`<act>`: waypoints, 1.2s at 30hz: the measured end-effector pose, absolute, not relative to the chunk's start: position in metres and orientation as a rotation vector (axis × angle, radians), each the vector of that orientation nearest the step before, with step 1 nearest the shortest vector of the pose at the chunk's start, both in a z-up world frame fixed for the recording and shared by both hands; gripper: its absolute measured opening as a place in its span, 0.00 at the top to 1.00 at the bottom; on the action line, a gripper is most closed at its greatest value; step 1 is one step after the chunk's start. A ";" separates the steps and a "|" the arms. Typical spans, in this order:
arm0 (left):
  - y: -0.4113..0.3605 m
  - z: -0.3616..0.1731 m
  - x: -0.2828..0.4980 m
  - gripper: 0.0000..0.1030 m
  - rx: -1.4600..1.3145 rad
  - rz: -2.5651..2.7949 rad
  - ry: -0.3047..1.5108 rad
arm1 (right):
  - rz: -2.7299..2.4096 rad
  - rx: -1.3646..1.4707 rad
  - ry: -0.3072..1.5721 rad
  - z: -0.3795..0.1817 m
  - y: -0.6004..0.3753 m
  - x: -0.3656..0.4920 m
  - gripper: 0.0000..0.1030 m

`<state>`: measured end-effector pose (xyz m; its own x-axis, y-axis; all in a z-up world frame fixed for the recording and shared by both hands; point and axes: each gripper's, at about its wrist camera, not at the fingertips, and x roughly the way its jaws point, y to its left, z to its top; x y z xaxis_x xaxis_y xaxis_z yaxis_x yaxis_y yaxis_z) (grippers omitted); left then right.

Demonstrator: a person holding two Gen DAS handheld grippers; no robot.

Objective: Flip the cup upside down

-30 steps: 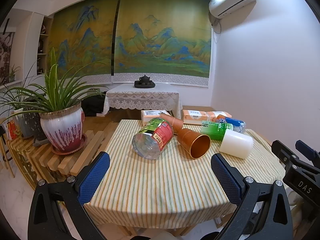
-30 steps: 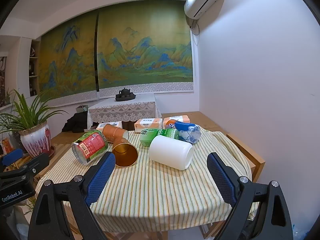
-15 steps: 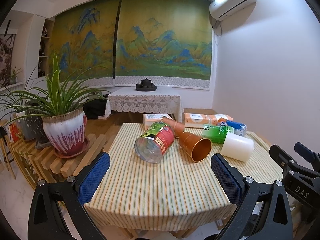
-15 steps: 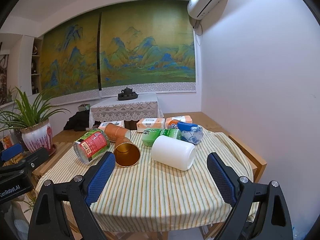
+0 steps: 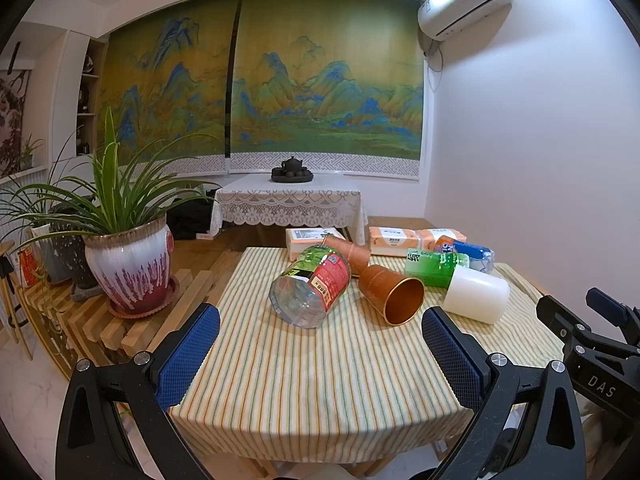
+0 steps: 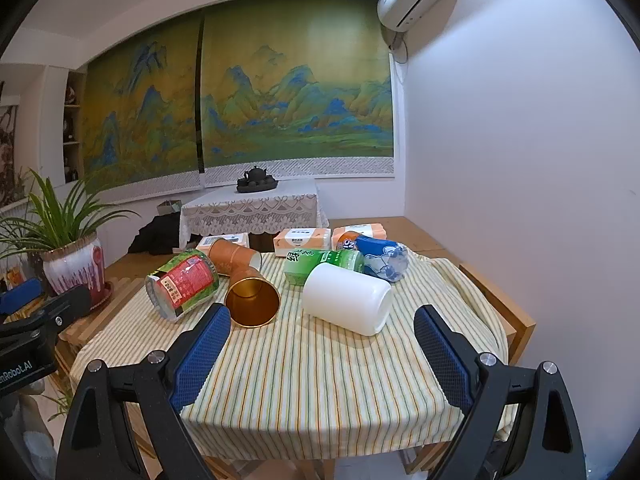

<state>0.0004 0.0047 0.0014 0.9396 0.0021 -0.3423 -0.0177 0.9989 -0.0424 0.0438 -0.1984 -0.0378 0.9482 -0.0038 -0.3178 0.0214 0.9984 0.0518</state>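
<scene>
A white cup lies on its side on the striped tablecloth. To its left a copper paper cup also lies on its side, its gold mouth facing me. A second copper cup lies behind it. My right gripper is open, held short of the white cup with nothing between its fingers. My left gripper is open too, over the near part of the table in front of the copper cup.
A clear bottle with a red and green label, a green bottle and a blue-labelled bottle lie among the cups. Tissue packs sit at the back edge. A potted plant stands on a slatted bench at left.
Both views have risen slightly, so the objects sit a little lower in frame. Nothing on the table has moved, and both grippers stay open.
</scene>
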 end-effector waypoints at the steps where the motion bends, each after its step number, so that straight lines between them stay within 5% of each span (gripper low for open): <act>1: 0.005 0.002 0.000 0.01 -0.046 0.010 0.351 | -0.012 0.053 0.324 -0.038 -0.198 0.044 0.12; 36: -0.015 -0.012 0.028 0.01 -0.027 -0.023 0.413 | -0.011 0.121 0.391 -0.037 -0.257 0.104 0.12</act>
<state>0.0281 -0.0146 -0.0119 0.9157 -0.0278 -0.4009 0.0168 0.9994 -0.0308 0.1038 -0.2573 -0.0373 0.9245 0.0125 -0.3810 0.0340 0.9928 0.1151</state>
